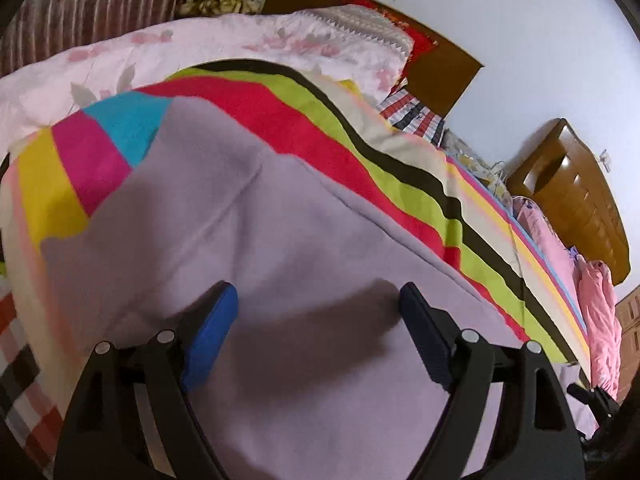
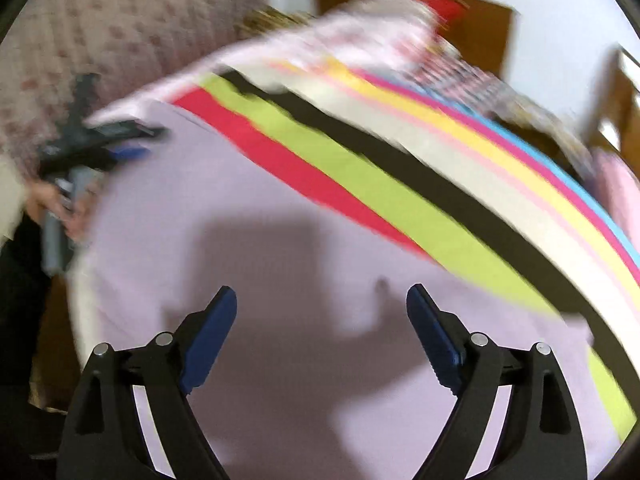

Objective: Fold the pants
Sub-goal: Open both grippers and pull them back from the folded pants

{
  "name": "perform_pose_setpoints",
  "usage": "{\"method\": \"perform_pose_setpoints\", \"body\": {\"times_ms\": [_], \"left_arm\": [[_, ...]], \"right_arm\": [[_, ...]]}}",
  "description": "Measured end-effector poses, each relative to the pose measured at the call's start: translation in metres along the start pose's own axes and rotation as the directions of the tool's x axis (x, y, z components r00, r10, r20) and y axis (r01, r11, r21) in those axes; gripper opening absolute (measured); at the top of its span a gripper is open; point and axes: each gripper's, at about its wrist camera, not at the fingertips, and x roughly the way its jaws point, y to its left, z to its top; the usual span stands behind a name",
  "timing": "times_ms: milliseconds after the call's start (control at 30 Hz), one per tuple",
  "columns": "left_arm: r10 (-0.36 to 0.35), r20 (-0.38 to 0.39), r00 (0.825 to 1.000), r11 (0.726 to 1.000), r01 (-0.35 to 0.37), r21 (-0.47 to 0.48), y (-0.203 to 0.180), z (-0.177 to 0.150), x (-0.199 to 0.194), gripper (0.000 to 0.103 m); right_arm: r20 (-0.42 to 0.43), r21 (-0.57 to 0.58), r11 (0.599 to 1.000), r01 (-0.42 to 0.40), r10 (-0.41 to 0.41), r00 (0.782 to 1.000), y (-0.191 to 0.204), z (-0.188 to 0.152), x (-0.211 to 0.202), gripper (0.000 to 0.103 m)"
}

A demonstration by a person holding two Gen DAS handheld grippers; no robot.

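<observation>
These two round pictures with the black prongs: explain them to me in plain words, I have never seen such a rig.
No robot here: a person holds a hand-held clamp in each hand, each with a wide-angle camera looking along its two blue-padded fingers. One picture is from the left gripper, the other from the right gripper. Both stand open and hold nothing. Beneath them lie lilac pants spread on a bright striped blanket on a bed. In the right view, the blurred left clamp in the person's hand shows at the side.

A home bedroom — striped bedspread (image 1: 360,152), floral quilt (image 1: 200,52), wooden headboard (image 1: 440,60).
</observation>
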Motion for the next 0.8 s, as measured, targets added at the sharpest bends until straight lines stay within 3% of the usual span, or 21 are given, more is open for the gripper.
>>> {"method": "perform_pose_setpoints", "body": {"times_ms": [33, 167, 233, 300, 467, 567, 633, 700, 767, 800], "left_arm": [[0.005, -0.006, 1.0, 1.0, -0.005, 0.008, -0.001, 0.001, 0.0, 0.083], [0.043, -0.002, 0.999, 0.998, -0.043, -0.036, 0.0, 0.003, -0.009, 0.082], [0.074, 0.017, 0.997, 0.997, -0.073, -0.033, -0.002, 0.002, -0.013, 0.082], [0.105, 0.01, 0.994, 0.994, -0.105, -0.015, -0.003, 0.001, -0.007, 0.082], [0.182, 0.011, 0.983, 0.983, -0.182, 0.035, -0.009, 0.0, 0.001, 0.084], [0.303, 0.046, 0.952, 0.952, -0.305, 0.035, -0.032, -0.002, -0.025, 0.075], [0.225, 0.119, 0.967, 0.966, -0.237, 0.099, -0.065, -0.016, -0.055, 0.077], [0.068, 0.128, 0.989, 0.973, -0.094, 0.21, -0.11, -0.042, -0.078, 0.082], [-0.058, 0.065, 0.996, 0.944, 0.033, 0.329, -0.149, -0.069, -0.083, 0.084], [-0.121, -0.003, 0.993, 0.906, 0.112, 0.409, -0.175, -0.091, -0.082, 0.084]], "right_arm": [[-0.021, 0.054, 0.998, 0.018, -0.017, 1.0, -0.019, -0.015, -0.001, 0.085], [0.072, 0.169, 0.983, -0.067, 0.055, 0.996, -0.052, -0.05, -0.04, 0.085], [0.085, 0.186, 0.982, -0.016, 0.0, 0.996, -0.064, -0.056, -0.049, 0.088], [0.003, 0.247, 0.968, 0.048, -0.05, 0.999, -0.087, -0.066, -0.041, 0.088], [0.031, 0.29, 0.949, 0.125, -0.14, 0.99, -0.125, -0.086, -0.056, 0.085], [0.108, 0.345, 0.934, 0.096, -0.141, 0.984, -0.141, -0.105, -0.09, 0.088], [0.082, 0.344, 0.922, 0.175, -0.215, 0.973, -0.147, -0.121, -0.104, 0.088], [0.038, 0.35, 0.907, 0.235, -0.265, 0.964, -0.15, -0.141, -0.111, 0.088], [0.01, 0.379, 0.892, 0.248, -0.272, 0.962, -0.152, -0.165, -0.119, 0.088], [0.008, 0.392, 0.888, 0.239, -0.263, 0.965, -0.151, -0.175, -0.122, 0.088]]}}
